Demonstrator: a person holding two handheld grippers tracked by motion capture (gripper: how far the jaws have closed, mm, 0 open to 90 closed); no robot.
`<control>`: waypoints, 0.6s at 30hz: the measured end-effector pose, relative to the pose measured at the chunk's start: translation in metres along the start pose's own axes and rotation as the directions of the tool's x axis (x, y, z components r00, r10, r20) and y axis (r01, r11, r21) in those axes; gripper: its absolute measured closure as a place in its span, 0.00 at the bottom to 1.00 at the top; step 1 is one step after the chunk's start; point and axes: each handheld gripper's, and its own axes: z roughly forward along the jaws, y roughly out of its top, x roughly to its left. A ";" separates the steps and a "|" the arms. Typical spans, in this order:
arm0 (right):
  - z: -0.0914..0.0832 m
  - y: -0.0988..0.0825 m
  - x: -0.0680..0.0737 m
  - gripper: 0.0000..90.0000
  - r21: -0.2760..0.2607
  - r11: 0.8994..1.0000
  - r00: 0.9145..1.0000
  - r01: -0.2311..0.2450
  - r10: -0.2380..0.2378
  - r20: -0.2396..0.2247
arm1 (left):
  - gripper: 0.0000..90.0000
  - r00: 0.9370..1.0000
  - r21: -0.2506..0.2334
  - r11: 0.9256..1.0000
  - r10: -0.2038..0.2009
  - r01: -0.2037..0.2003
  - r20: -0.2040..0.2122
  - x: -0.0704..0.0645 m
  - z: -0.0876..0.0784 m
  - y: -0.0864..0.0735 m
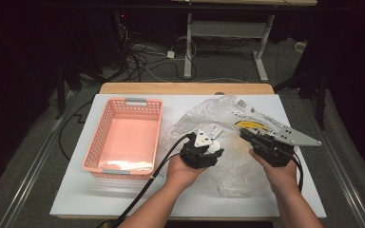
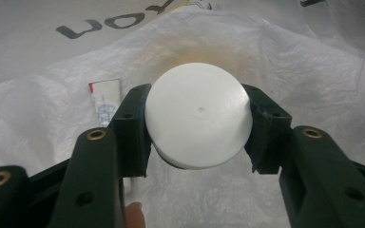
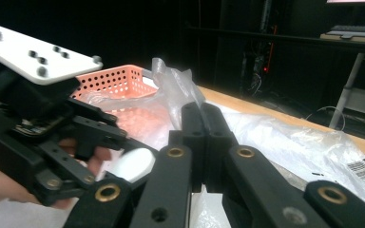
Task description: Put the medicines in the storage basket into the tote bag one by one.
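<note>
My left gripper (image 1: pixel 214 146) is shut on a round white container (image 1: pixel 212 145) and holds it over a crumpled clear plastic bag (image 1: pixel 228 114). In the left gripper view its pads clamp the white container (image 2: pixel 197 111) from both sides, with its flat face toward the camera. My right gripper (image 1: pixel 244 134) is to the right, its jaws pressed together at the bag's film. In the right gripper view the plastic bag (image 3: pixel 171 80) rises in a peak from the shut jaw tips of the right gripper (image 3: pixel 202 111). The container (image 3: pixel 133 164) also appears there, in the left gripper.
A pink mesh basket (image 1: pixel 105 123) stands left of the bag on the white table board (image 1: pixel 123 199). A small white tube with a red stripe (image 2: pixel 105 102) lies against the bag film. Printed labels (image 1: pixel 242 105) lie at the bag's far side.
</note>
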 end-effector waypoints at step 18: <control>-0.002 -0.001 -0.007 1.00 -0.005 1.000 1.000 -0.016 0.016 0.022 | 0.54 0.999 0.064 0.998 -0.006 0.008 -0.032 0.000 0.048 0.007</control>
